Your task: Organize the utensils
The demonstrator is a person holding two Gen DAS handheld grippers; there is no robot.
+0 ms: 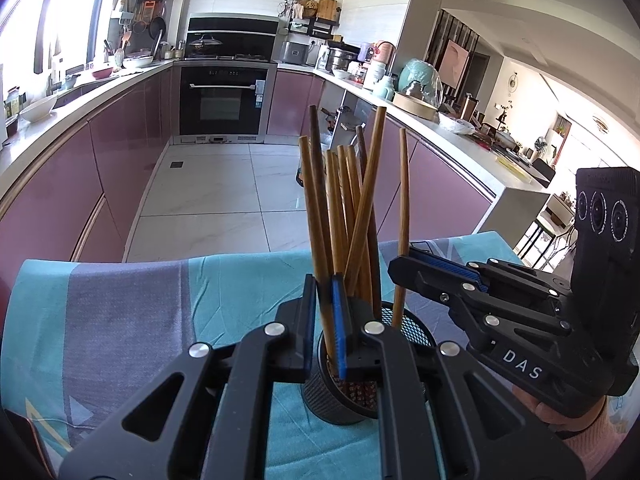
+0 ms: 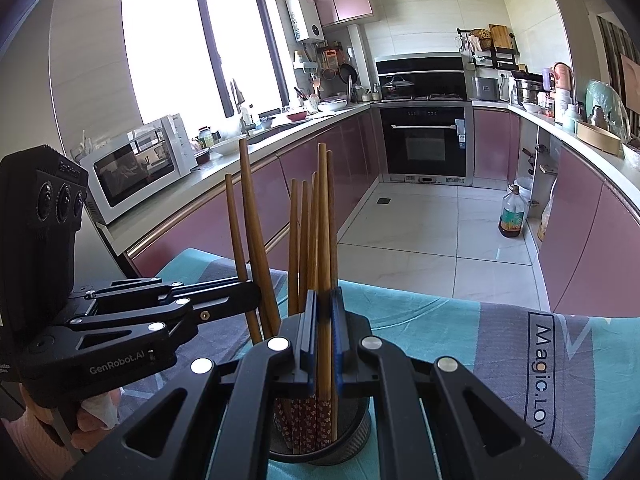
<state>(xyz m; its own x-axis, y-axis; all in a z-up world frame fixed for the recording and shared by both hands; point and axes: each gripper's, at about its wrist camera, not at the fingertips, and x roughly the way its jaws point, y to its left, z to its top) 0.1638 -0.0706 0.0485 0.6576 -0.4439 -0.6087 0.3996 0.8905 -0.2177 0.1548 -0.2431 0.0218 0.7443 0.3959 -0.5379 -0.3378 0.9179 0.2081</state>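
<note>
A black mesh holder point(image 1: 338, 394) stands on a teal and grey cloth point(image 1: 140, 312) and holds several brown wooden chopsticks point(image 1: 352, 208) upright. My left gripper point(image 1: 323, 324) is shut on one chopstick above the holder's rim. My right gripper point(image 1: 404, 270) comes in from the right and is shut on another chopstick point(image 1: 403, 200). In the right wrist view the right gripper point(image 2: 323, 332) grips a chopstick point(image 2: 323, 240) over the holder point(image 2: 320, 446), and the left gripper point(image 2: 250, 294) comes in from the left, shut on a chopstick point(image 2: 236, 232).
The cloth-covered table point(image 2: 500, 344) ends a little beyond the holder, with tiled kitchen floor point(image 1: 224, 200) behind. Purple cabinets and counters run along both sides; a microwave point(image 2: 136, 164) sits on the left counter, an oil bottle point(image 2: 511, 214) on the floor.
</note>
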